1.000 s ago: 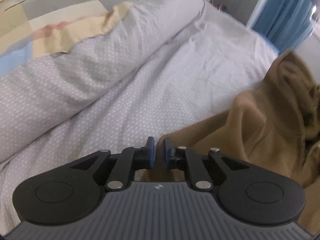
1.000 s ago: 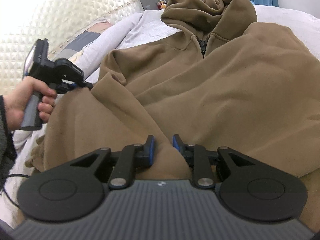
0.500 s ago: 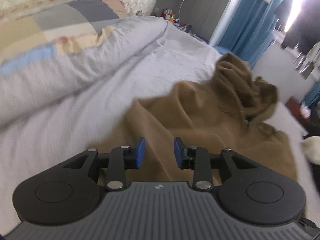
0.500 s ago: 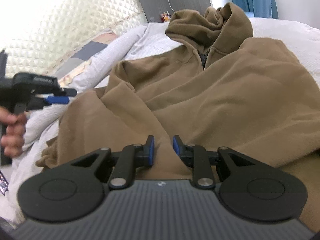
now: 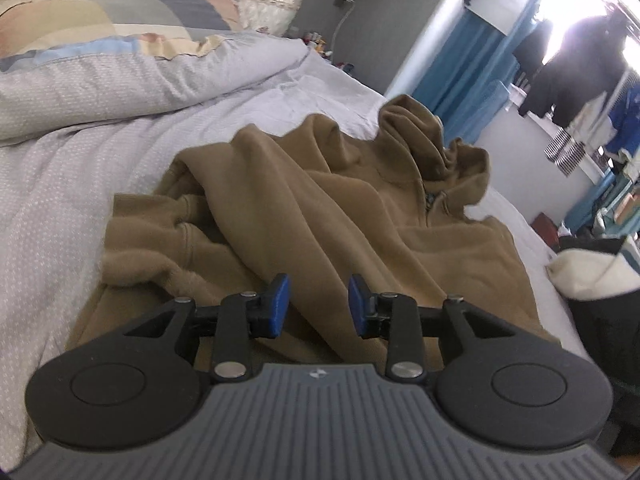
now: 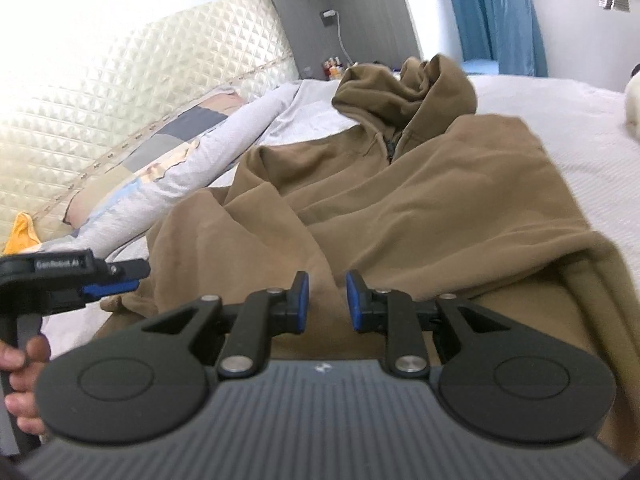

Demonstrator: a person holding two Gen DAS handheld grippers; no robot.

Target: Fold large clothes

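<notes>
Since letting go: the left gripper (image 5: pixel 318 300) has swung back from the bed's left side, its jaws spread with nothing between them, hovering over the brown hoodie (image 5: pixel 360 208).
Just changed: a second ago those jaws pinched the hoodie's edge; they opened, and the cloth now lies dropped in a fold.
Right gripper (image 6: pixel 326 302): unchanged, narrow jaws pinching a ridge of hoodie fabric near the hem.
Hoodie: spread on the grey bed (image 5: pixel 100 160), hood (image 6: pixel 408 84) toward the headboard.
Meaning: one side fold looks placed; likely a fresh grasp comes next.
Hidden: the hem under both grippers; the far sleeve; how flat the fold lies.
</notes>
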